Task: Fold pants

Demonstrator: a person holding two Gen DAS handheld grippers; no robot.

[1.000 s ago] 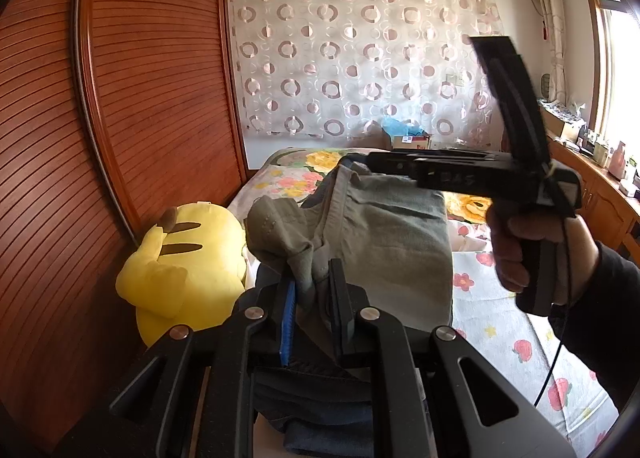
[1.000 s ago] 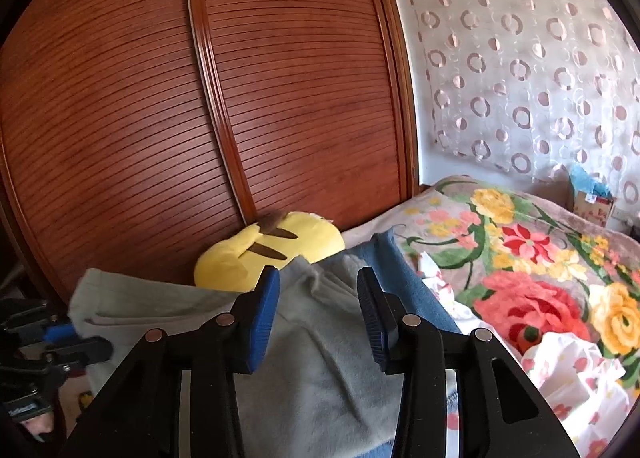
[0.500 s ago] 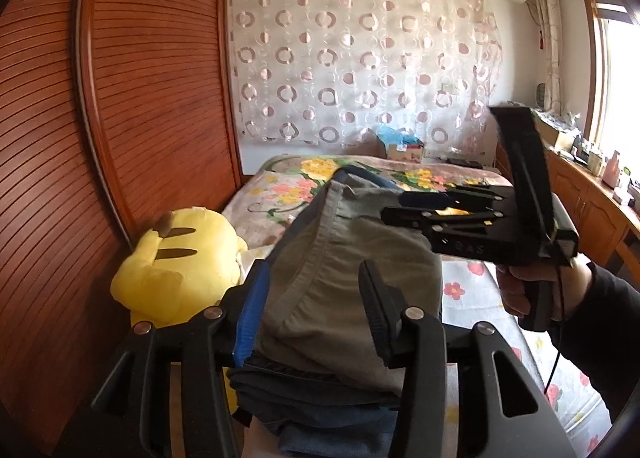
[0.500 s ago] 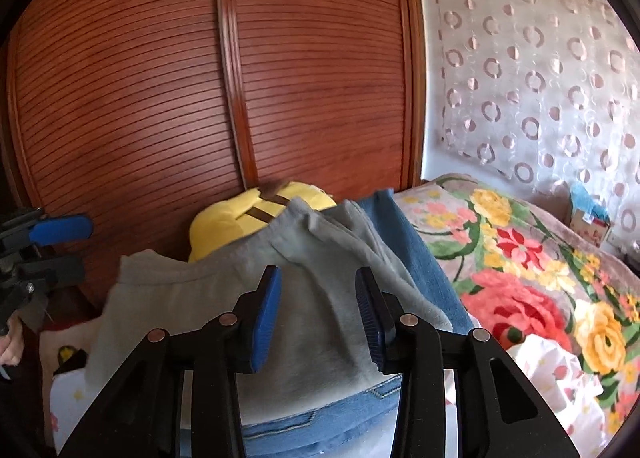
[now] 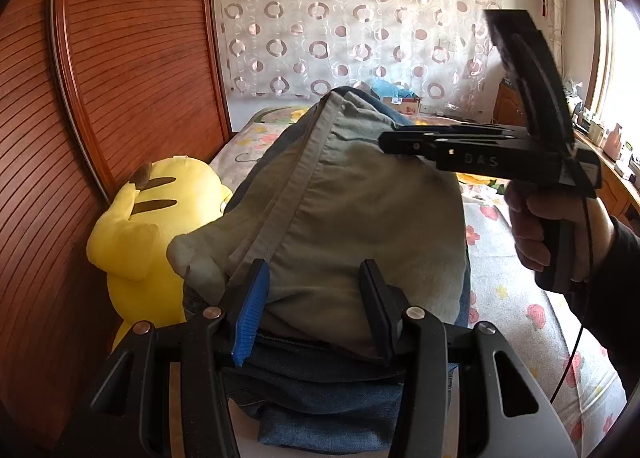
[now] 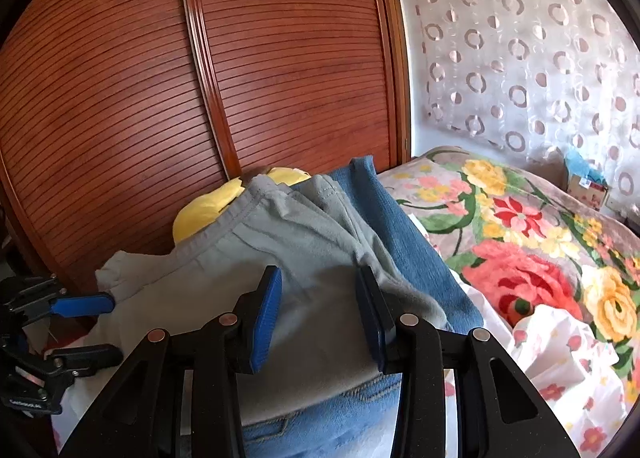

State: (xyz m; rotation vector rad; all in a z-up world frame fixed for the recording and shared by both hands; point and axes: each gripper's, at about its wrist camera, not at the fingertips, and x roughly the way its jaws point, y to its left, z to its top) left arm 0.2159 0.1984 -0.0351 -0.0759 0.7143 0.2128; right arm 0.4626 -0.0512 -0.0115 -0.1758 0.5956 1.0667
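Folded grey-green pants (image 5: 344, 210) lie on top of a stack of folded blue jeans (image 5: 332, 406) on the bed. My left gripper (image 5: 316, 298) is open, its jaws either side of the near edge of the grey pants, gripping nothing. My right gripper (image 6: 320, 310) is open too, just over the grey pants (image 6: 288, 278), with the jeans (image 6: 404, 242) under and beyond them. The right gripper also shows in the left wrist view (image 5: 404, 140), over the far side of the pants. The left gripper shows in the right wrist view (image 6: 92, 326), open.
A yellow plush toy (image 5: 140, 234) lies left of the stack against the brown slatted wardrobe doors (image 6: 200, 78). A flowered blanket (image 6: 520, 242) and white flowered sheet (image 5: 516, 298) cover the bed. A patterned curtain (image 5: 340, 18) hangs behind; a cluttered counter (image 5: 612, 154) runs along the right.
One second ago my left gripper was shut on a bunched corner of the grey pants; it has since opened and let go. The pants now lie flat on the stack. The right gripper stayed open.
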